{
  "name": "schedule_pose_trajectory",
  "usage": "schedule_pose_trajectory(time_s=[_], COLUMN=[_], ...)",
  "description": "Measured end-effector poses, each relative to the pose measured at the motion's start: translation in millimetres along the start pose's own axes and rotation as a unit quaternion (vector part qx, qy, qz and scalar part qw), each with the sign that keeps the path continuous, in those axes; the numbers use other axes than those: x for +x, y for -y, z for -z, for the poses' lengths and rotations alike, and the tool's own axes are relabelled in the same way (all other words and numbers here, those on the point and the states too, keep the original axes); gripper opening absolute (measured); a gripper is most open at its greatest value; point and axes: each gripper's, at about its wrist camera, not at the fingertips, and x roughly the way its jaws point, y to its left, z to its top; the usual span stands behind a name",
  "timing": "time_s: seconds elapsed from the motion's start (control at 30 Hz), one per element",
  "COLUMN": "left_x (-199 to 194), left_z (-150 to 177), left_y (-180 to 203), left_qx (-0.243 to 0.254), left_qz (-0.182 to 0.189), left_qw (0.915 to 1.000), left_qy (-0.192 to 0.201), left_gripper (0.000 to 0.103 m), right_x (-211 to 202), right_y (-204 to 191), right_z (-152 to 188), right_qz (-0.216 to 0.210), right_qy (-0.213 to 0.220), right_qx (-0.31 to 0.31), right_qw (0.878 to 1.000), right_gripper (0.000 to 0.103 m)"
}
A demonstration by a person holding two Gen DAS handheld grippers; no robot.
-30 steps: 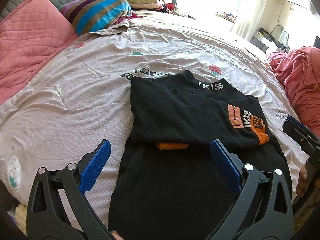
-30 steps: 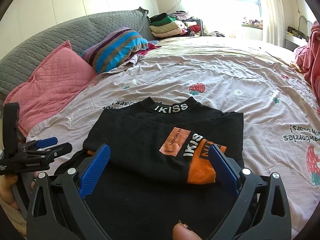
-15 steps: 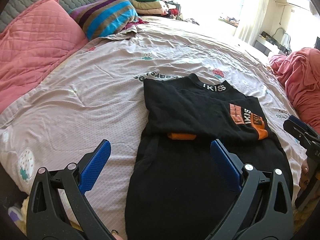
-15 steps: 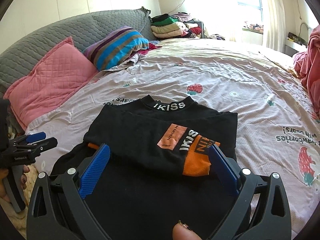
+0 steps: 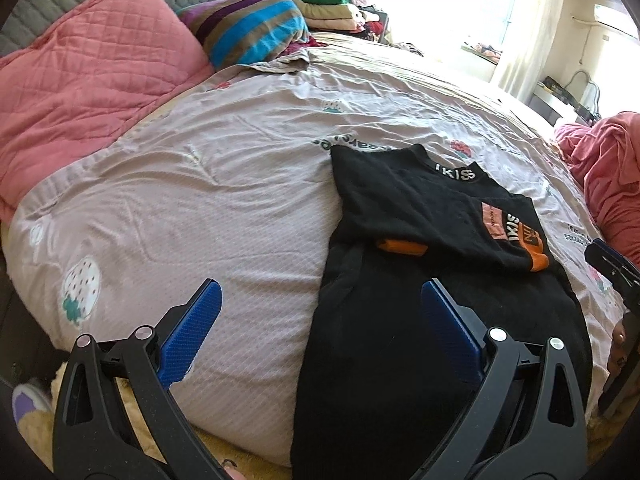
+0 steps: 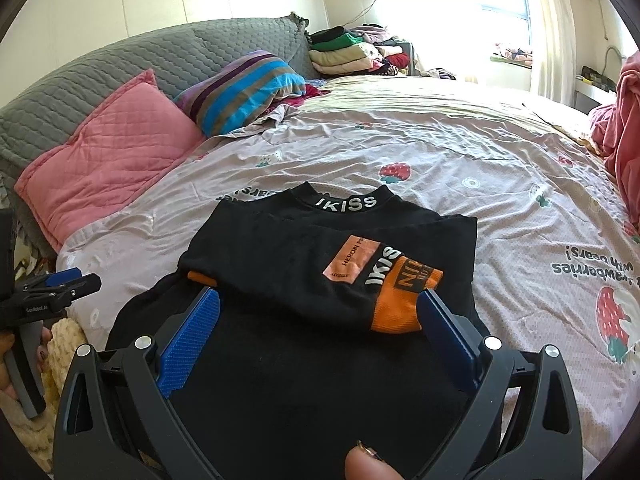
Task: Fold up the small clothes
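I am judging the black top [image 6: 320, 280] about halfway folded, lying on the bedsheet [image 5: 200, 208] with both sleeves already tucked across and the bottom fold left, while I am holding the left gripper [image 5: 320, 332] and right gripper [image 6: 318, 336] spread wide and empty.

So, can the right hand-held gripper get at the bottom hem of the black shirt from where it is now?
Probably yes. The right hand-held gripper is open and empty, right above the lower part of the black shirt. Nothing lies between them. The hem itself is hidden below the frame.
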Motion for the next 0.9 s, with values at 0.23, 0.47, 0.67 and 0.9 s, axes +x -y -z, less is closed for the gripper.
schedule_pose_trajectory(time_s=[0.23, 0.47, 0.67, 0.9], left_x=[-5, -7, -7, -2], left_z=[15, 31, 43, 68], left_y=[-7, -11, -10, -11], left_qx=[-0.007, -0.009, -0.007, -0.004], left_qz=[-0.003, -0.005, 0.002, 0.003], left_qw=[0.9999, 0.9996, 0.9993, 0.9980], left_qy=[-0.011, -0.026, -0.036, -0.063], left_gripper=[0.093, 0.093, 0.093, 0.093], right_x=[-11, -22, -31, -39], right_y=[1, 9, 19, 29], right_z=[6, 16, 27, 40], right_qz=[-0.002, 0.006, 0.018, 0.037], right_qy=[0.004, 0.002, -0.003, -0.012], right_qx=[-0.004, -0.004, 0.000, 0.002], right_qw=[1.000, 1.000, 1.000, 0.999], right_gripper=[0.098, 0.098, 0.098, 0.098])
